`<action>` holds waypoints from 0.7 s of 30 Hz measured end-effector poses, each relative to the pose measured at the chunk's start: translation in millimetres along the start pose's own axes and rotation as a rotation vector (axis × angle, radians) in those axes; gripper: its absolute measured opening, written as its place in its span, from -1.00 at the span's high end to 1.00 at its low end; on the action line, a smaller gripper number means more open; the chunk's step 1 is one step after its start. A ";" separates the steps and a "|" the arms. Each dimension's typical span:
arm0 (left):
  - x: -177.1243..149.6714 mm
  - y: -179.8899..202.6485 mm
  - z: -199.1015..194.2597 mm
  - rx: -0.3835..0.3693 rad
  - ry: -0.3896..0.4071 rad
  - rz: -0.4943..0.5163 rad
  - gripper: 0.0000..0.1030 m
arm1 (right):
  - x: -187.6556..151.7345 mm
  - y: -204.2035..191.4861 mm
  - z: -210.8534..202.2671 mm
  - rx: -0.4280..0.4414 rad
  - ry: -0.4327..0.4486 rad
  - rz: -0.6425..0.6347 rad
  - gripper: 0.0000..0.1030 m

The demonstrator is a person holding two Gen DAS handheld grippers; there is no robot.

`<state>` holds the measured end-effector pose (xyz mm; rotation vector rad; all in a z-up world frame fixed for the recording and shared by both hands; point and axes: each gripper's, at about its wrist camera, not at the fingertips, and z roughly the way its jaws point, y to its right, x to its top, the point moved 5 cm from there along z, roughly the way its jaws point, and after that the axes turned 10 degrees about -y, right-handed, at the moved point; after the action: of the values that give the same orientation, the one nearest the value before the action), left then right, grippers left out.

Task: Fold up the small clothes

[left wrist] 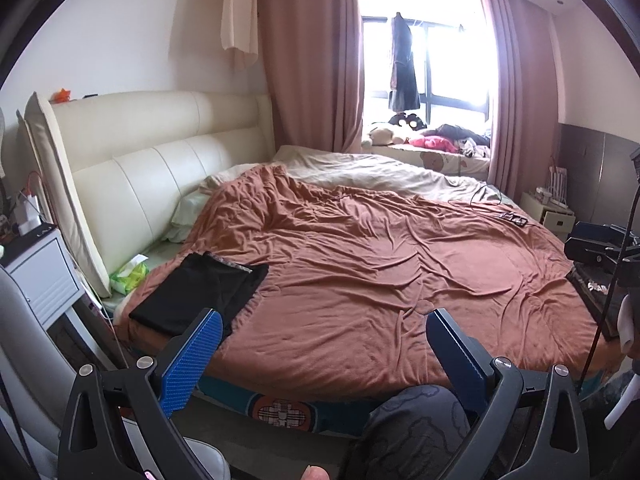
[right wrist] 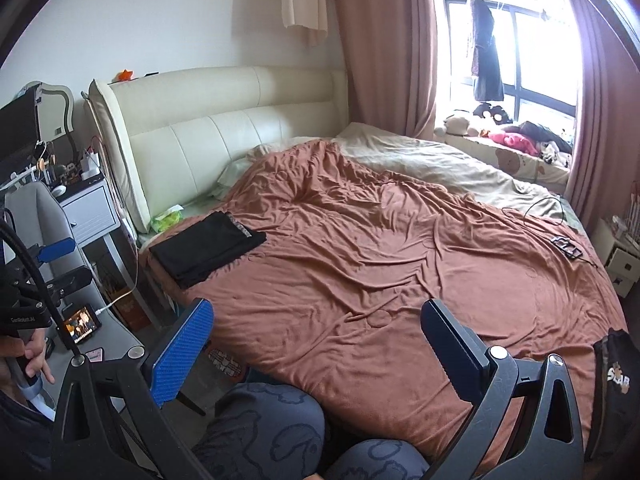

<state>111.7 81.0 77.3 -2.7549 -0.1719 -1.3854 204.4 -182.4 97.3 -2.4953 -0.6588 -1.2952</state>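
The wide middle of the brown blanket lies bare, so a gripper could pass there freely. Near the headboard, folded black clothes take the blanket's left corner, with a green tissue pack just beside them. A cable and a small dark gadget lie on the far right side. The person's knees press against the near edge. A nightstand crowds the left side.

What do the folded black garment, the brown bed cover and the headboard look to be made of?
Black garment: matte, thin, soft fabric, probably knit; lies flat, no sheen.
Brown bed cover: soft, drapey cloth, possibly brushed microfibre; many fine wrinkles, faint sheen.
Headboard: cream leather or faux leather; smooth padded panels with seams and glossy highlights.
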 end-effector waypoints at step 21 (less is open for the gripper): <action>-77.5 19.1 -36.6 0.079 0.075 -0.021 -0.99 | -88.0 -6.7 -17.3 -0.011 0.053 0.056 -1.00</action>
<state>39.0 52.7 37.0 -2.6404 -0.2469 -1.4505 144.7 -208.1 35.1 -2.4608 -0.5675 -1.3431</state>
